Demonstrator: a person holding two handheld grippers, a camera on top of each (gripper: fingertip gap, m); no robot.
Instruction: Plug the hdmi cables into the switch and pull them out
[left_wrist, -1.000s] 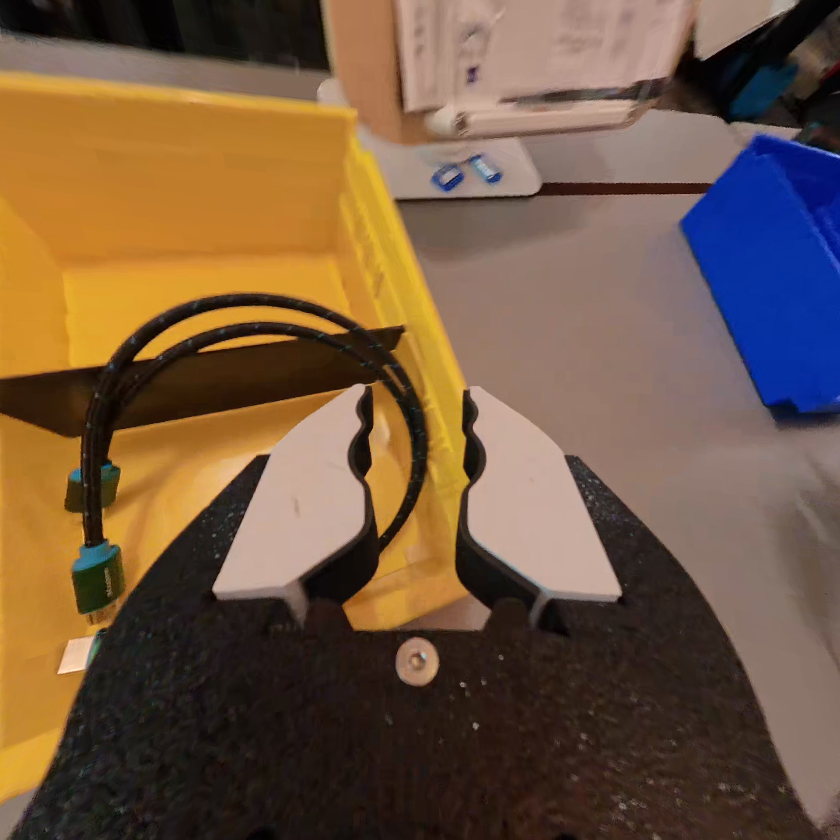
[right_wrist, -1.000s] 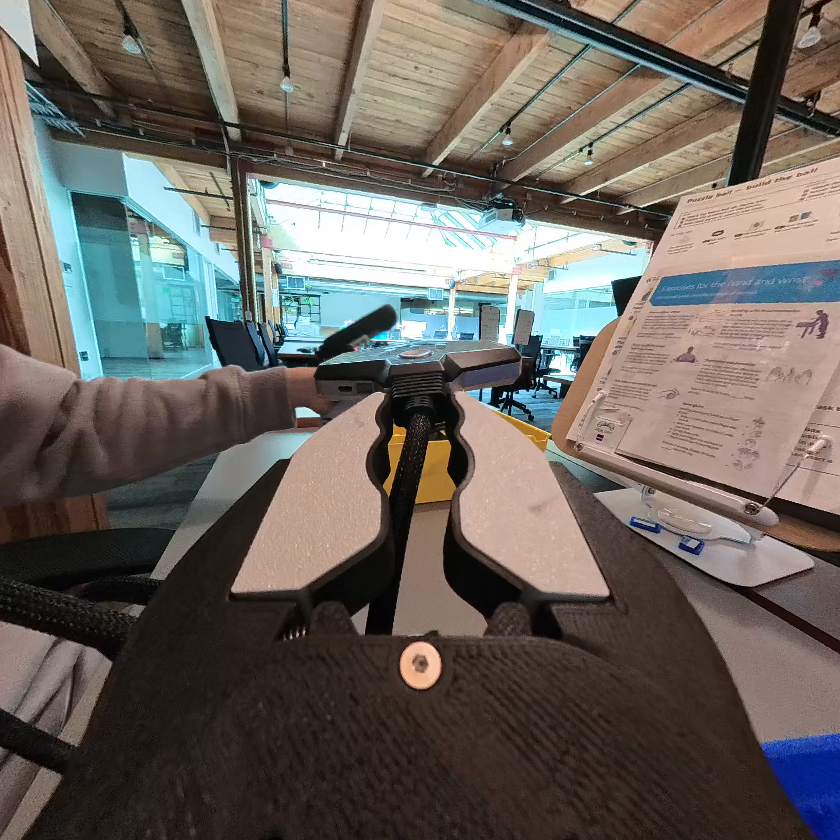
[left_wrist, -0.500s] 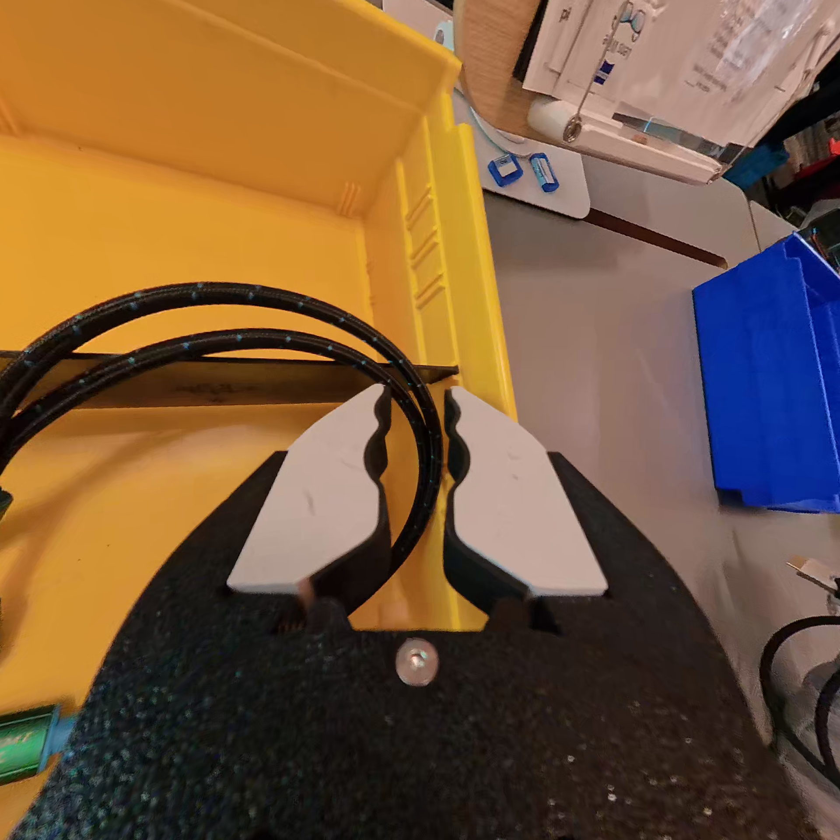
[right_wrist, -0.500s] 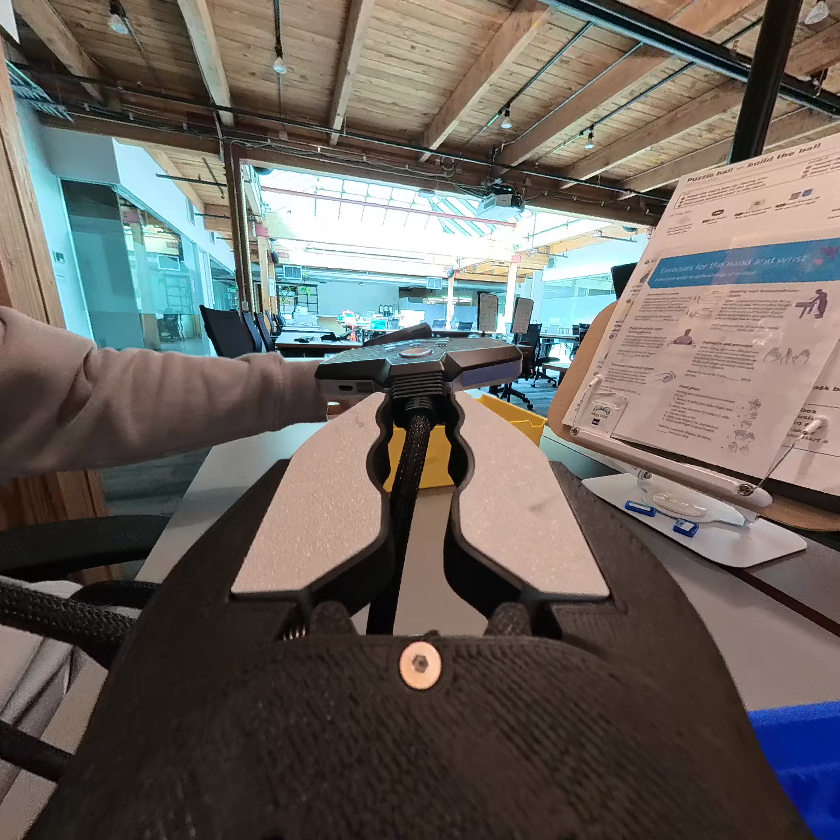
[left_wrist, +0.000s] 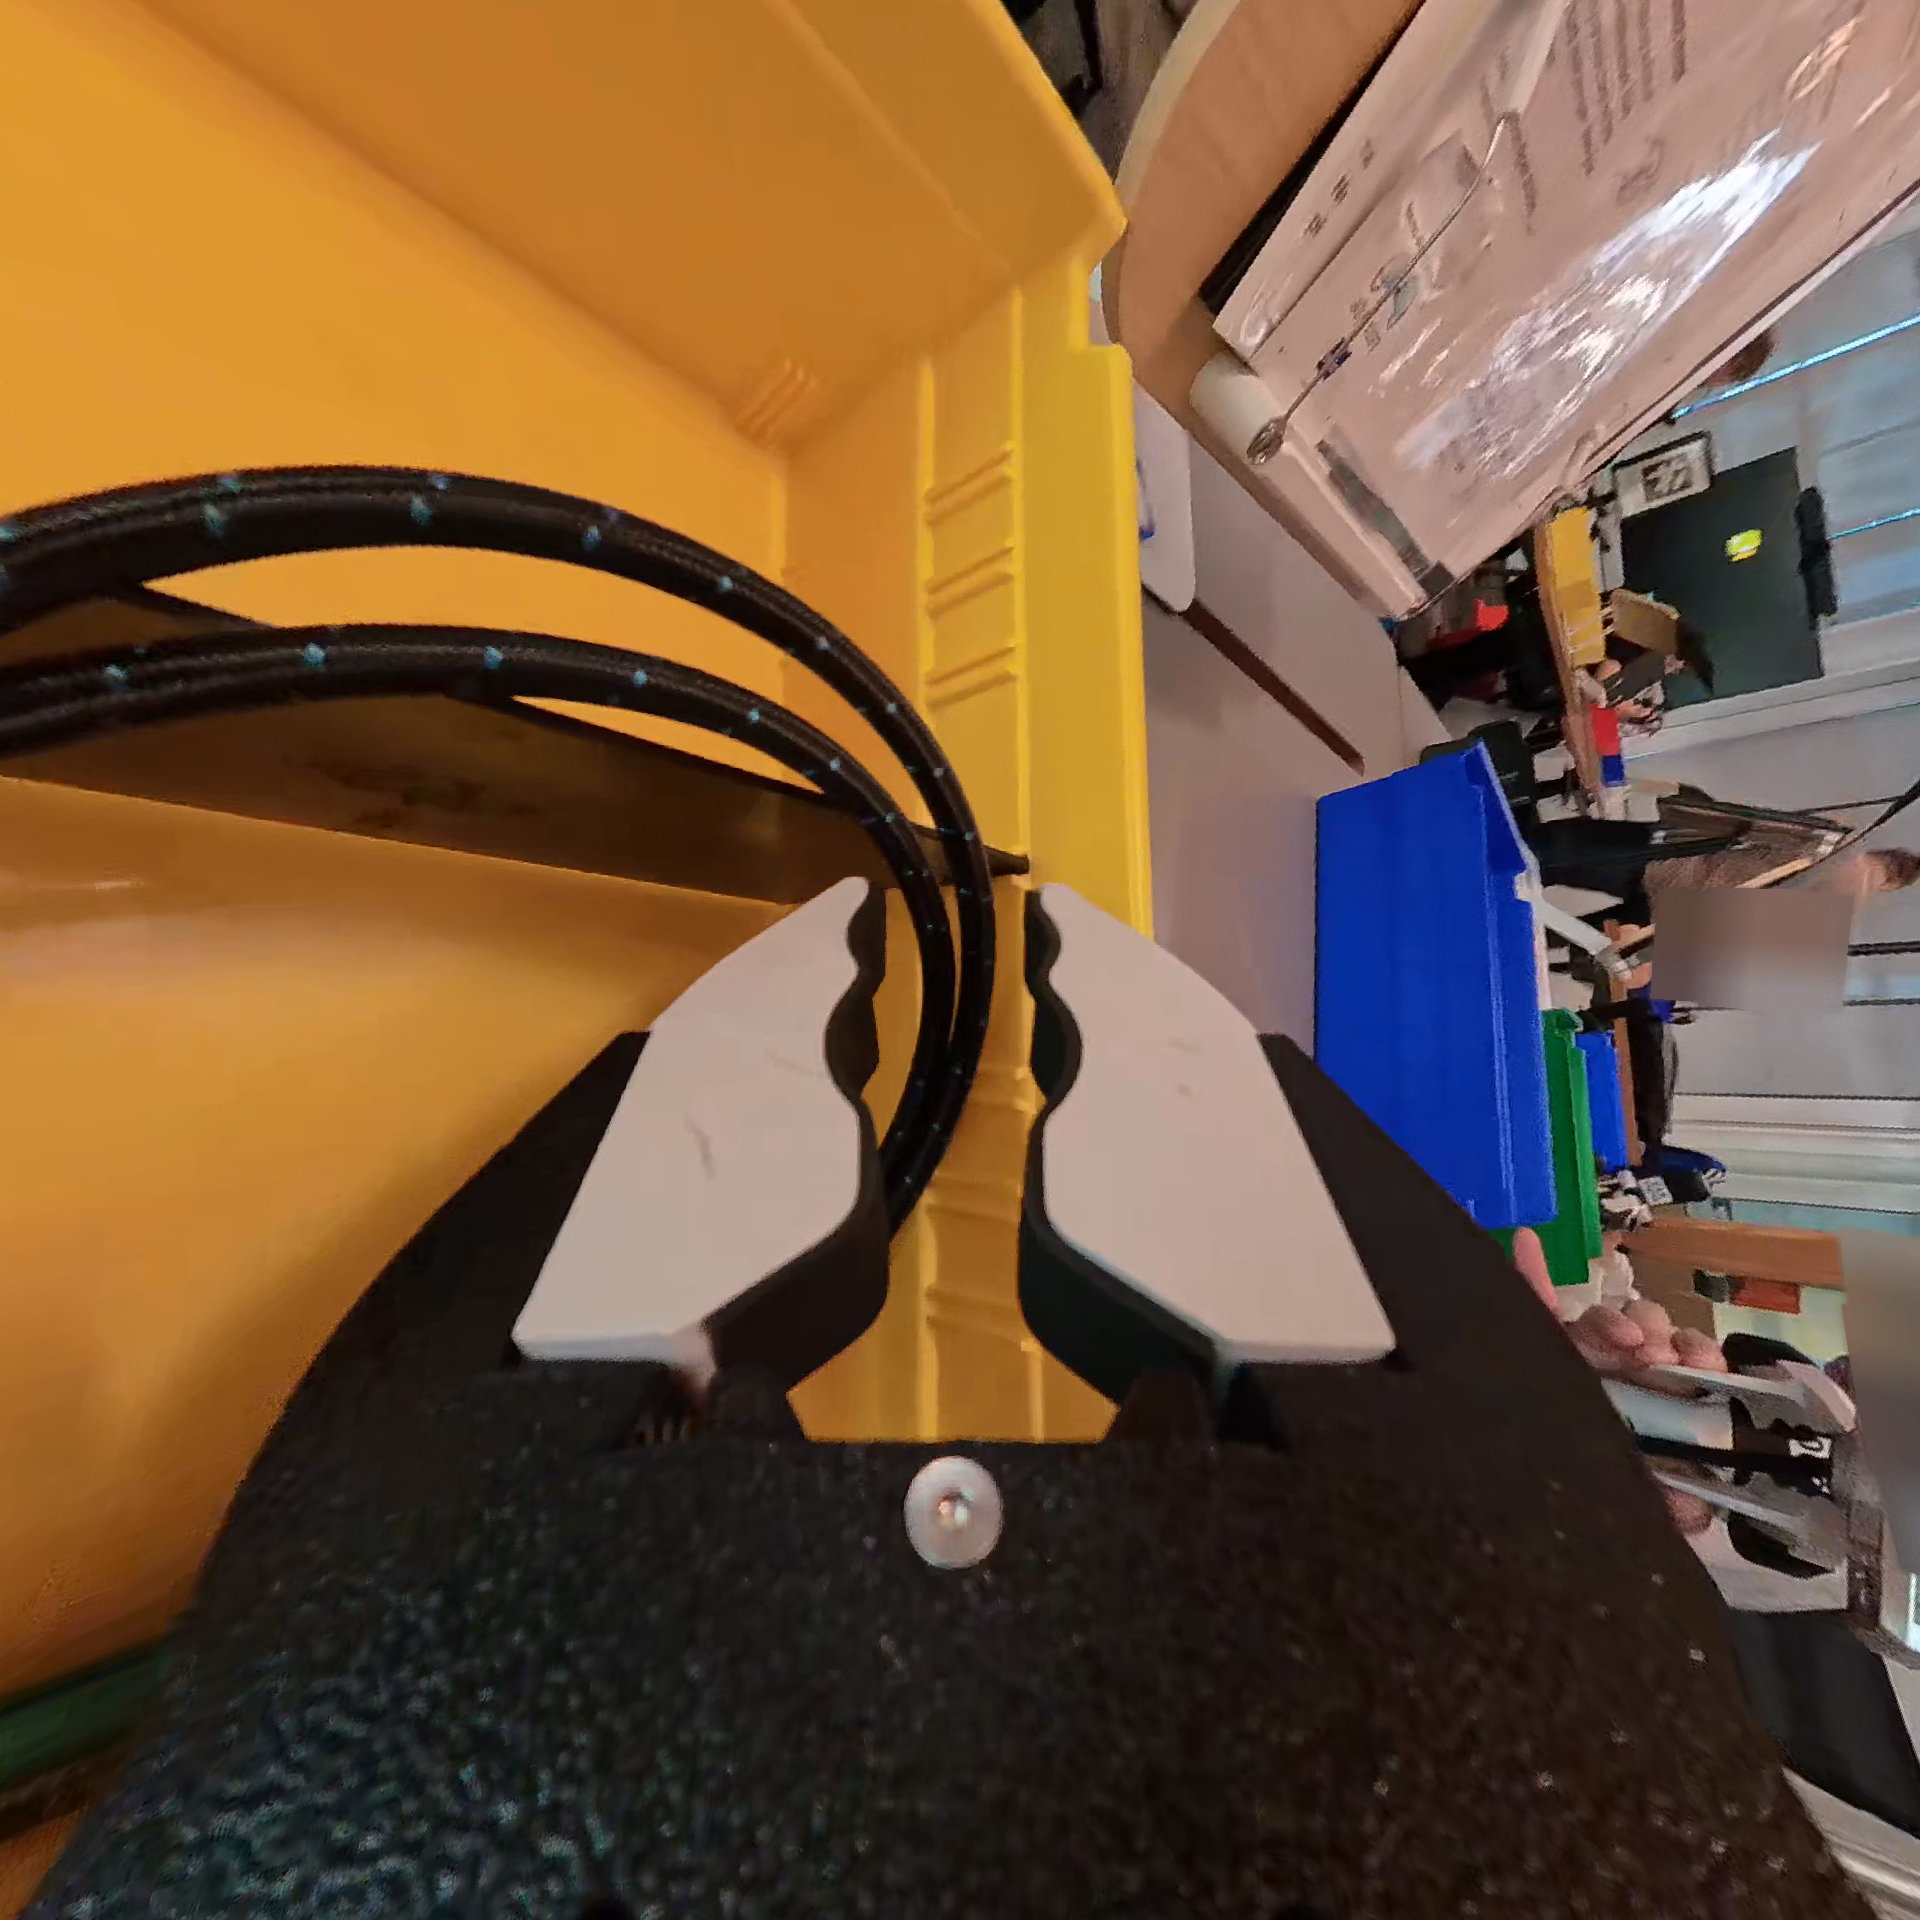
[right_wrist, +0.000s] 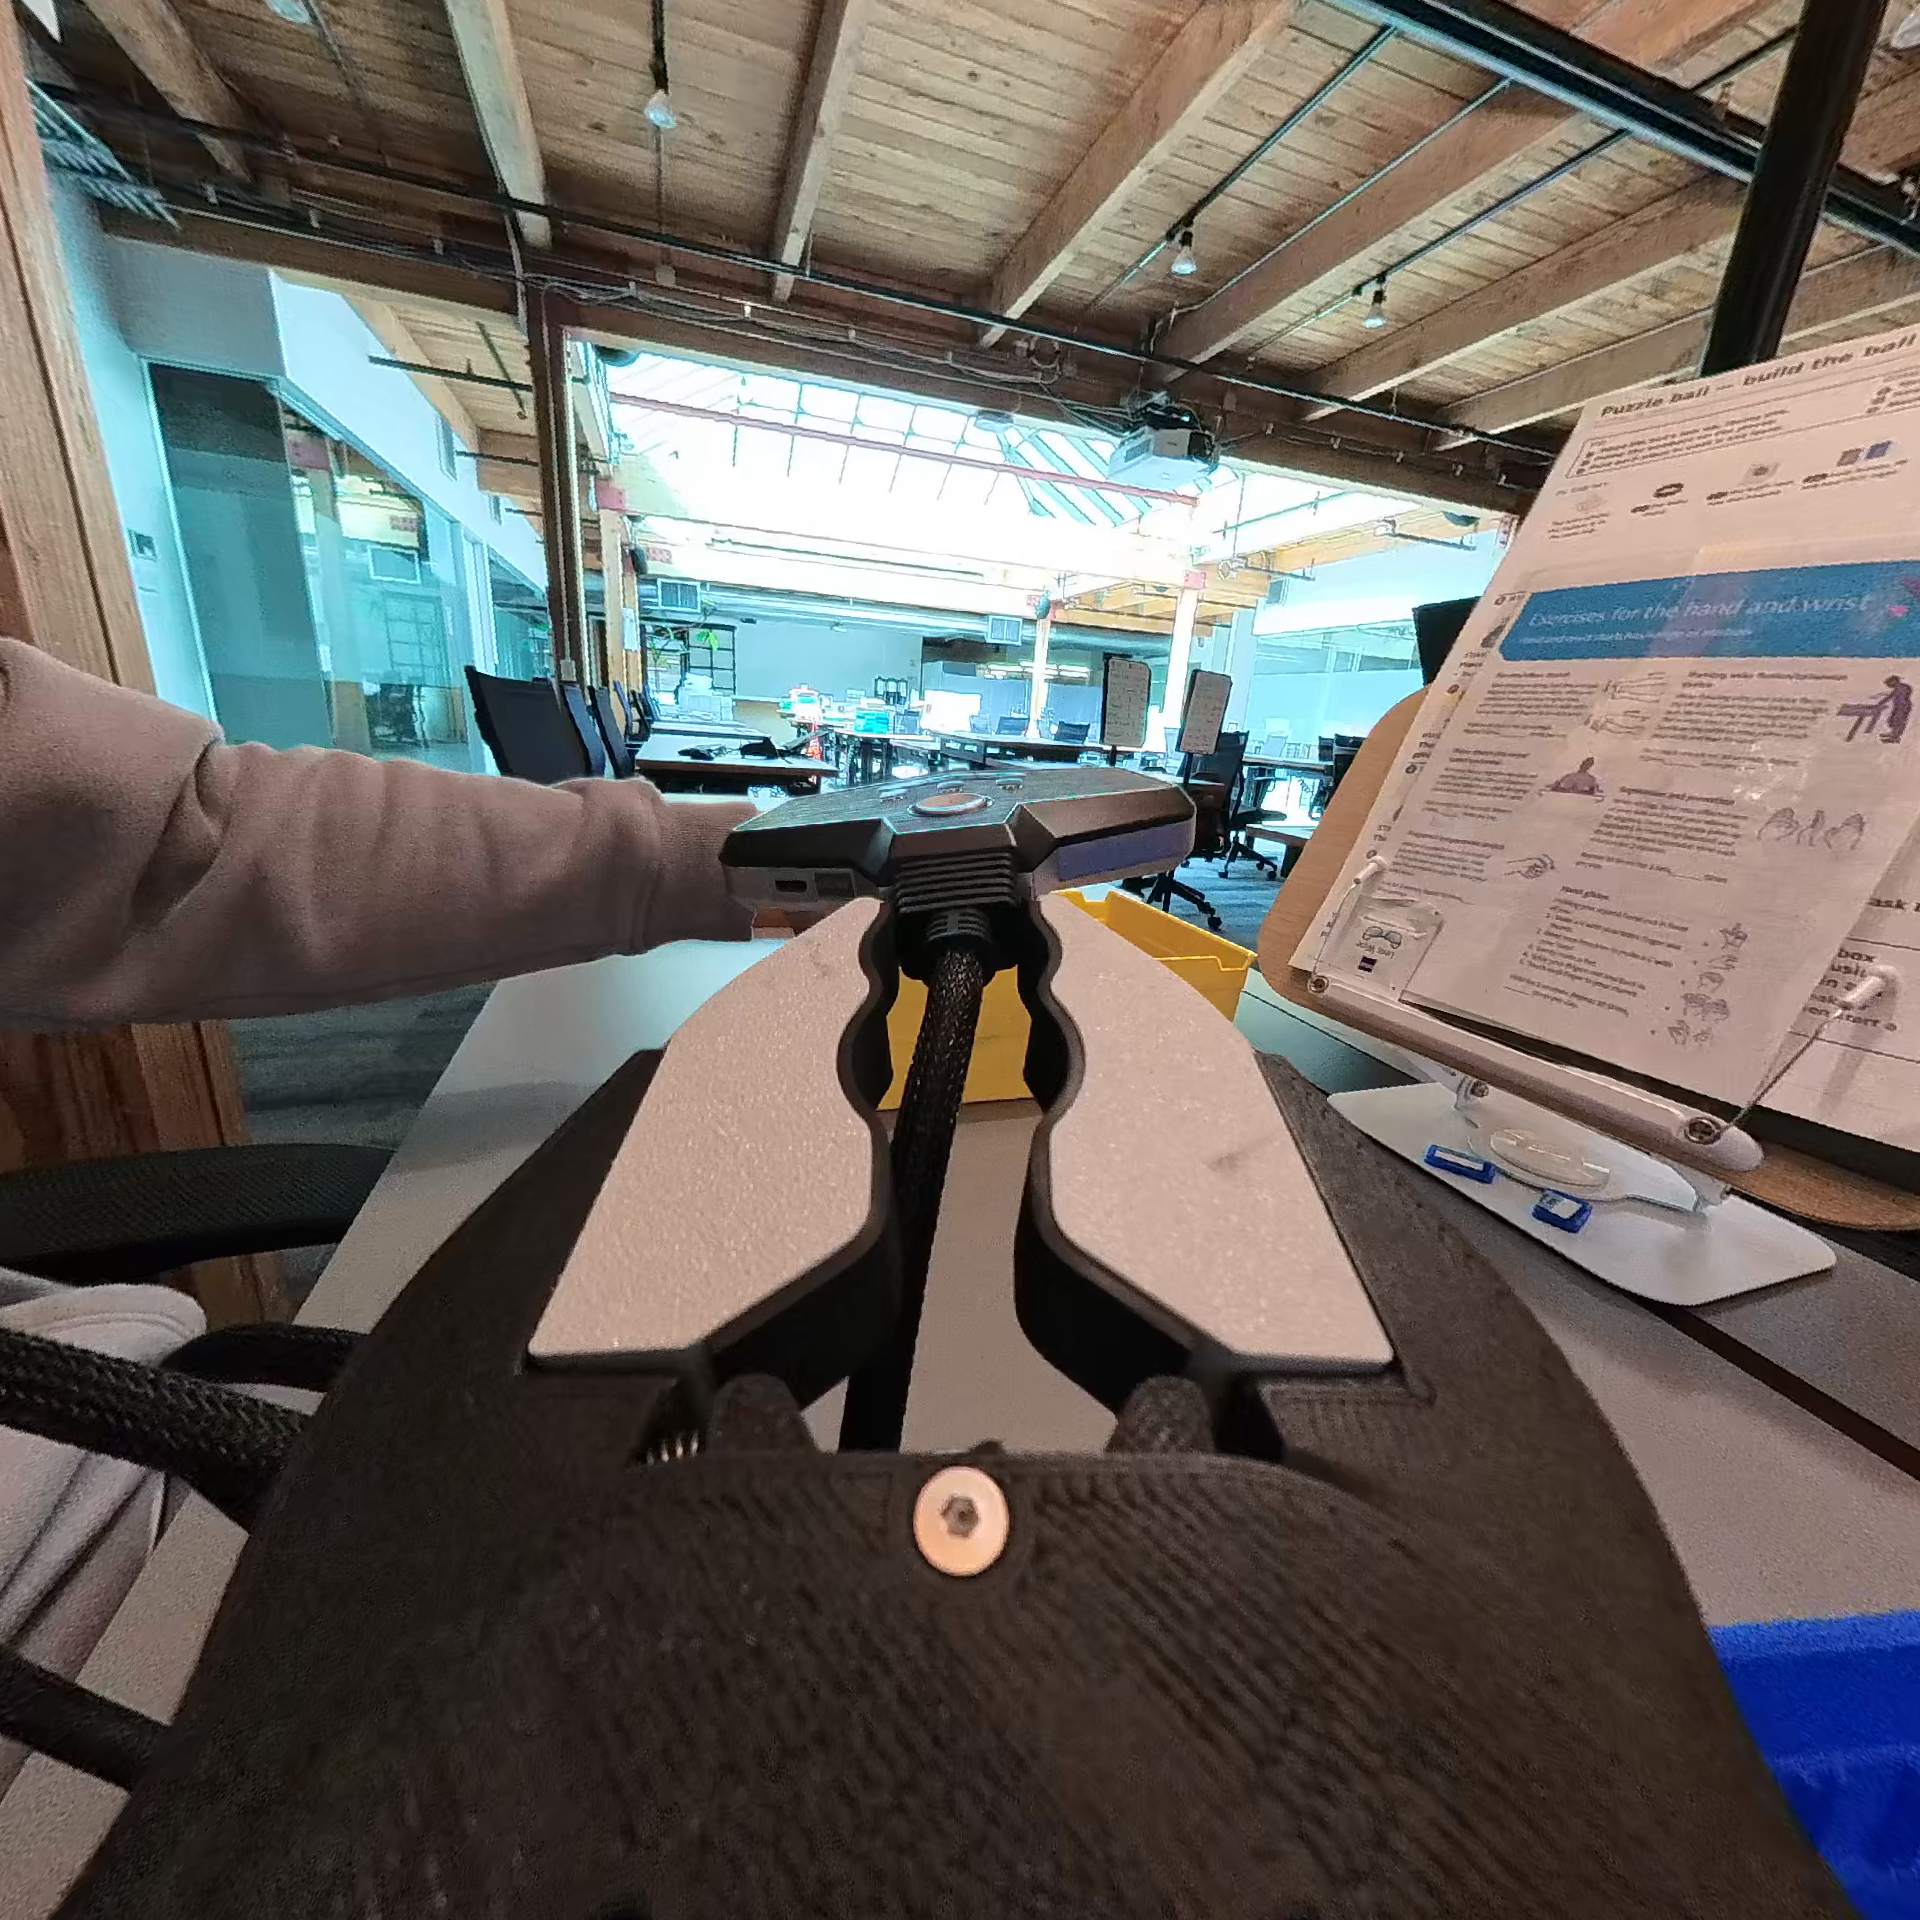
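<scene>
A black braided HDMI cable (left_wrist: 623, 561) lies looped in a yellow bin (left_wrist: 1081, 623), and a green plug (left_wrist: 62, 1725) shows at the lower left. My left gripper (left_wrist: 945, 904) is low in the bin by its right wall. Its jaws are narrowly apart, with two strands of the loop between them and a sliver of yellow beside the right finger. My right gripper (right_wrist: 961, 920) is shut on the strain relief and braided lead (right_wrist: 930, 1091) of the black switch (right_wrist: 956, 821), holding it level in the air above the table (right_wrist: 540, 1039).
A black divider (left_wrist: 520, 800) crosses the yellow bin. A blue bin (left_wrist: 1423, 987) stands to the right on the grey table. A document stand (right_wrist: 1662, 831) with laminated sheets is at the right. A person's grey sleeve (right_wrist: 364, 831) reaches across behind the switch. The yellow bin (right_wrist: 1164, 940) shows beyond it.
My left gripper has rolled and pushed deeper into the yellow bin toward its right wall, and its jaws have narrowed around the cable loop. My right gripper still holds the switch steady.
</scene>
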